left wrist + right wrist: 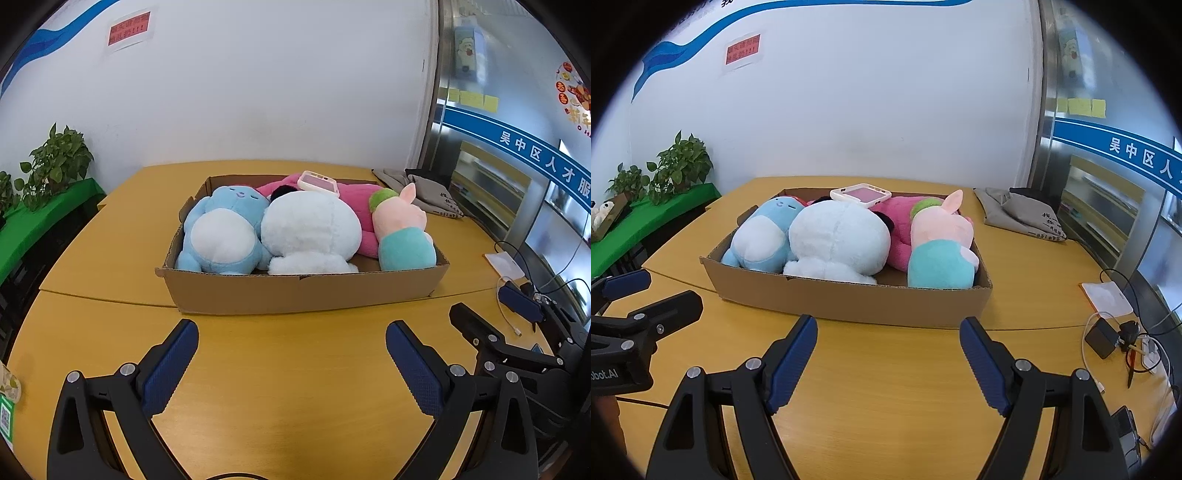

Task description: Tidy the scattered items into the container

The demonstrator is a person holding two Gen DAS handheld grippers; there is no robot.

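Observation:
A shallow cardboard box (295,293) (849,302) stands on the yellow table. Inside lie a blue plush (221,232) (761,236), a white plush (310,229) (838,240), a pink plush (360,206) (899,229) and a pink-and-teal pig plush (402,232) (942,251). A pink-screened phone in a white case (318,182) (860,193) rests on top. My left gripper (291,330) is open and empty in front of the box. My right gripper (888,328) is open and empty, close to the box's near wall.
A grey cloth bag (424,192) (1023,214) lies at the back right. Cables, a charger and a white pad (1108,295) sit at the right edge. Potted plants (55,162) on a green shelf stand left. The wall is behind the table.

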